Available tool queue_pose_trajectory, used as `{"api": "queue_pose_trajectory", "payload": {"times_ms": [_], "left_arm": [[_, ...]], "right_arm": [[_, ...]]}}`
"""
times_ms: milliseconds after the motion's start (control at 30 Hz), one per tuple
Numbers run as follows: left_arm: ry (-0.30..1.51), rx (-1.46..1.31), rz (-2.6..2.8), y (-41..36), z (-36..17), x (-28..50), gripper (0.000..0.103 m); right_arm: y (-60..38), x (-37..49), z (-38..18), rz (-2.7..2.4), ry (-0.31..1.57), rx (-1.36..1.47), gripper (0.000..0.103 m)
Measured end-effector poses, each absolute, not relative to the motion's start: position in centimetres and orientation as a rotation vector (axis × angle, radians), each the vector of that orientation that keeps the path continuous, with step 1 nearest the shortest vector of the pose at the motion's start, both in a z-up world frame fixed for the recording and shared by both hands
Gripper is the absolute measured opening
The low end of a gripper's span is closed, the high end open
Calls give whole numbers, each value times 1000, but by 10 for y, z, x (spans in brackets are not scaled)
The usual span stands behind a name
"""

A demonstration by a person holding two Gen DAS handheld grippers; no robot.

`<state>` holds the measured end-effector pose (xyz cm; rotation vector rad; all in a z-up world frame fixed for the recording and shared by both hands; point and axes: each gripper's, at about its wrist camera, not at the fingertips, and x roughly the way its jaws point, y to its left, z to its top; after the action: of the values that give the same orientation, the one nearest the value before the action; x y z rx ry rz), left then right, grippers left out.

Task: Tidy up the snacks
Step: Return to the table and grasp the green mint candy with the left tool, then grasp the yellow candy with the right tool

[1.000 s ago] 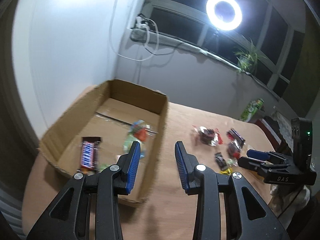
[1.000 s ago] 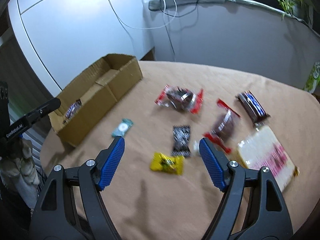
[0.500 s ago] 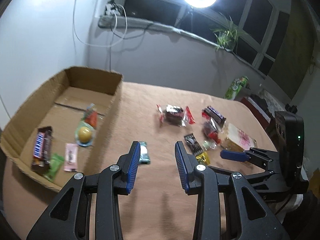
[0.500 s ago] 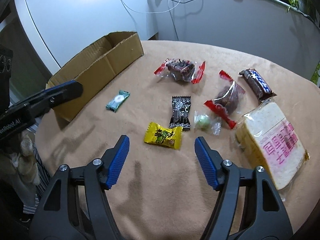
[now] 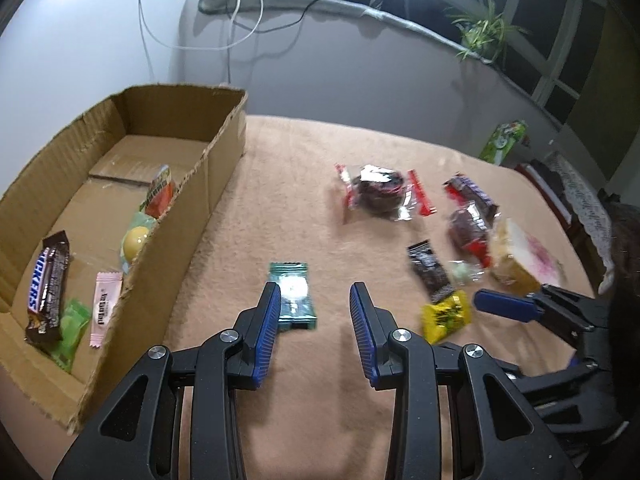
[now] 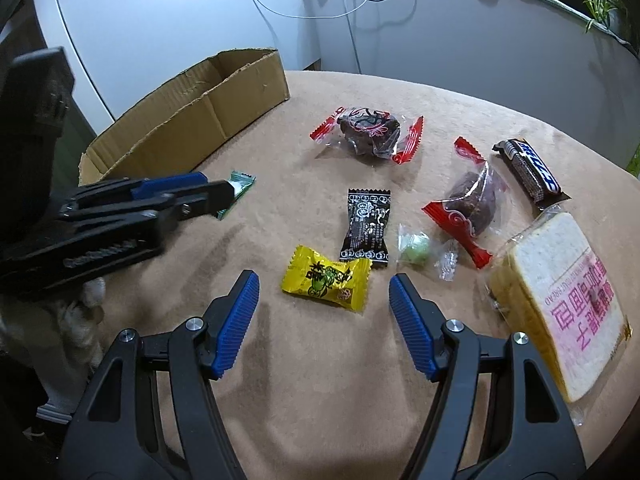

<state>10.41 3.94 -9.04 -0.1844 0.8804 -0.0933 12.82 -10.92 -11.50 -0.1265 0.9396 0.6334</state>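
Both pairs of jaws are held apart with nothing clamped between them. On the left gripper [image 5: 314, 304] the gap is narrow, and a green packet [image 5: 293, 295] is seen lying flat on the tan cloth [image 5: 288, 184] just beyond the left-hand pad, partly hidden by it. On the right gripper [image 6: 324, 294] the gap is wider, and a yellow candy [image 6: 325, 277] is seen on the cloth between and just ahead of the fingertips, untouched by either pad. Near it are laid a black packet [image 6: 365, 227], a small green sweet [image 6: 416, 249], two dark cakes in red-ended wrappers [image 6: 368, 130], a chocolate bar [image 6: 530, 174] and a wrapped slice of bread [image 6: 560, 312]. A cardboard box [image 5: 208, 168] is placed at the left of the cloth; inside it a Snickers bar [image 5: 47, 284], a pink packet [image 5: 105, 302] and other wrapped sweets are seen.
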Motion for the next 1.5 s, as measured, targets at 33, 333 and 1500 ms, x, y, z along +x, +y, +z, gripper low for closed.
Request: {"api": "queue_pose_trajectory", "payload": {"times_ms": [33,333,1500], "left_arm": [[887,-178,-90,39,-93,106,34],[908,-149,-66,38,-106,117,34],[812,-129,-96,36,-76,92,21]], "right_arm": [[-109,129,-116,634,941,-125,71],[-95,134,-123,623,951,-151,71],[-116,118,-94,569,888,-143,32]]}}
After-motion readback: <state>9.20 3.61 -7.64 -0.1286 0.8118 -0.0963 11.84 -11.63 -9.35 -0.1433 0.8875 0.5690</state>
